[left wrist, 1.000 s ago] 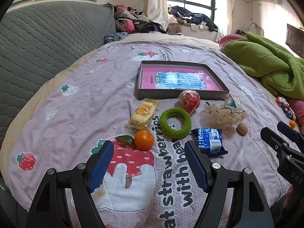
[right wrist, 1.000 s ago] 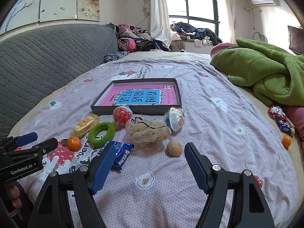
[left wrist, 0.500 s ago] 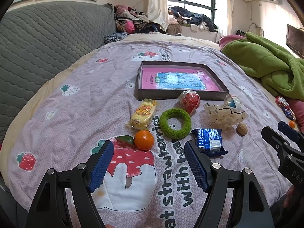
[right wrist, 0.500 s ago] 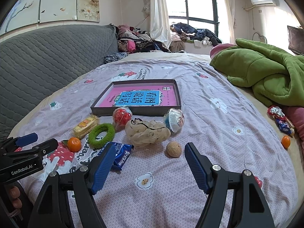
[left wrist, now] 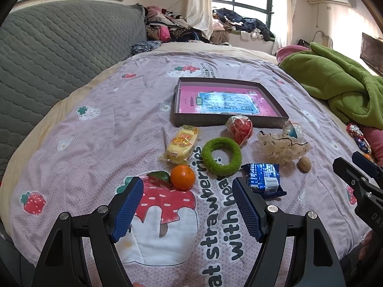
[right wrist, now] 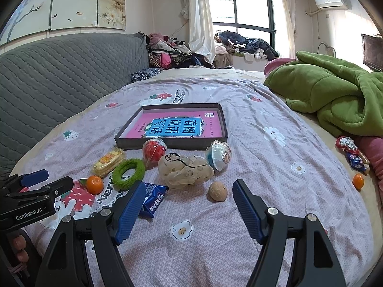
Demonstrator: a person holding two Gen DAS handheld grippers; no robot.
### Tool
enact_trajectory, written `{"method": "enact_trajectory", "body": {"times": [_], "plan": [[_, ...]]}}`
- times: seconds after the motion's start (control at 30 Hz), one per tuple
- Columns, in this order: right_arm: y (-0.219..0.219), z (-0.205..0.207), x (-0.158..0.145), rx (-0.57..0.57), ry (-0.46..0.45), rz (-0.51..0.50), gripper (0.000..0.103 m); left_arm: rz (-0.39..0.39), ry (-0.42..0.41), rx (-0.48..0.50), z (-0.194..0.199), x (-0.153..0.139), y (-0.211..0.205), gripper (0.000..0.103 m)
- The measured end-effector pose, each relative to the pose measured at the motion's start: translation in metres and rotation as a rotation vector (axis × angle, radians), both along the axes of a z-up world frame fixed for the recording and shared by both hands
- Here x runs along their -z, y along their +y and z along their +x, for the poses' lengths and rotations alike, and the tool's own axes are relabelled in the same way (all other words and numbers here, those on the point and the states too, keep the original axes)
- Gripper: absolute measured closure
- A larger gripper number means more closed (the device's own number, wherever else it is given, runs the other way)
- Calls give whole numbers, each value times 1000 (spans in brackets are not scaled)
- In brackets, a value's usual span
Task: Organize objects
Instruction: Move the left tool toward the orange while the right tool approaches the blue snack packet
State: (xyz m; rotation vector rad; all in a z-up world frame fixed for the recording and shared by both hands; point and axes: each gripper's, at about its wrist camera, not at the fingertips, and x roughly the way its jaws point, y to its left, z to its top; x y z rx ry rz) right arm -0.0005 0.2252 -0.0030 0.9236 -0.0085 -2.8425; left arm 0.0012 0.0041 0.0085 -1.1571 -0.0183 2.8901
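A shallow dark box (left wrist: 215, 122) (right wrist: 134, 143) with a pink and blue sheet inside lies mid-bed. In front of it sit a yellow snack pack (left wrist: 183, 143) (right wrist: 107, 162), a green fuzzy ring (left wrist: 221, 153) (right wrist: 128, 173), a red ball (left wrist: 239, 126) (right wrist: 153, 150), a cream hair claw (left wrist: 282, 146) (right wrist: 185, 171), a clear capsule ball (left wrist: 292, 129) (right wrist: 218, 155), a tangerine (left wrist: 183, 177) (right wrist: 95, 184), a blue wafer pack (left wrist: 263, 179) (right wrist: 153, 198) and a walnut (left wrist: 304, 164) (right wrist: 217, 191). My left gripper (left wrist: 188, 204) is open just short of the tangerine. My right gripper (right wrist: 189, 209) is open, near the walnut.
A green blanket (right wrist: 335, 95) is heaped at the right. Another tangerine (right wrist: 358, 181) and wrapped sweets (right wrist: 352, 153) lie by the right edge. A grey quilted headboard (left wrist: 47, 55) runs along the left. Clothes are piled by the window (right wrist: 239, 45).
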Motion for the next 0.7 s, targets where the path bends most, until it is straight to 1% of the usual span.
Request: {"method": "enact_trajectory", "body": {"times": [0.37,0.5,0.7], "plan": [[3,0,-7,6,14,11,29,7,17,-9,-1,-4,-8,25],[2,-2,-6,-1,6,9,29,0,12,-16,-5,-2,-13,25],[-12,-7,2,-24,-25,5,29,7,-6,-19,-10,6,-20,25]]}}
